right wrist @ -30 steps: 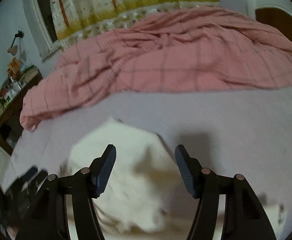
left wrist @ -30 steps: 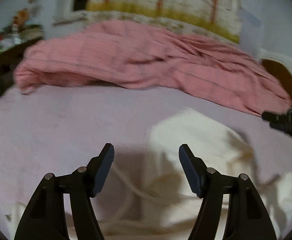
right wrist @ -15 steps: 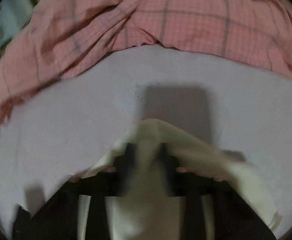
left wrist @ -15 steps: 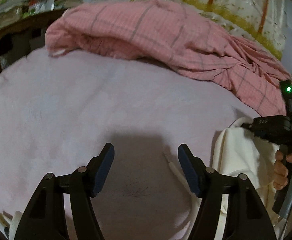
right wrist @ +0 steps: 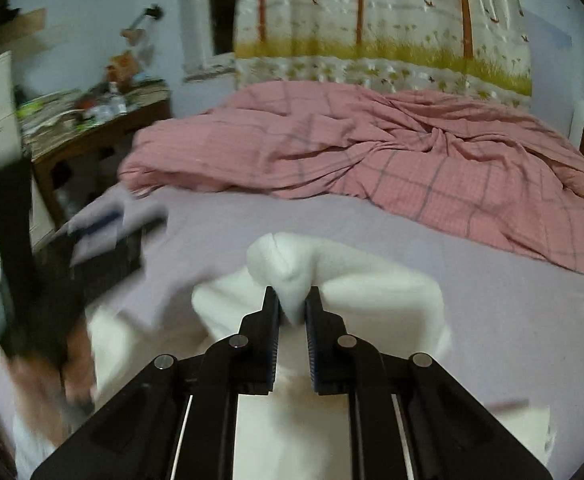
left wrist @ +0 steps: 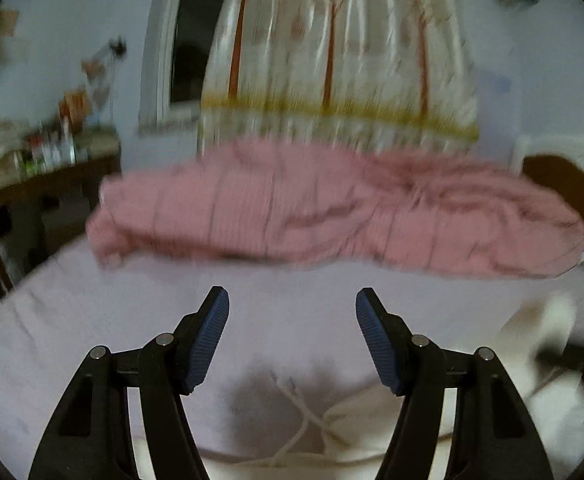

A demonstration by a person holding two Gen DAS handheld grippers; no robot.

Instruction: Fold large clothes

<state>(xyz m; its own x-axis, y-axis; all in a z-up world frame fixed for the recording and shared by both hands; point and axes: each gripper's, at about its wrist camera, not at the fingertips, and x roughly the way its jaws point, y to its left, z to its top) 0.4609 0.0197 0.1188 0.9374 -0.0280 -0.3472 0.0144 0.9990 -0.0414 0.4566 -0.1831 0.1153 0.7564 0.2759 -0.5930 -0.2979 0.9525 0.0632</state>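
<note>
Bed with lilac sheet fills both views. Pink checked quilt bunched along the bed's far side, below the tree-print curtain. Cluttered wooden bench off the bed's far left corner. Cream garment lies on the bed's near part, one fold lifted; its drawstring shows on the sheet. Right gripper pinching that raised fold. Left gripper spread wide, nothing between fingers, above garment's edge.
</note>
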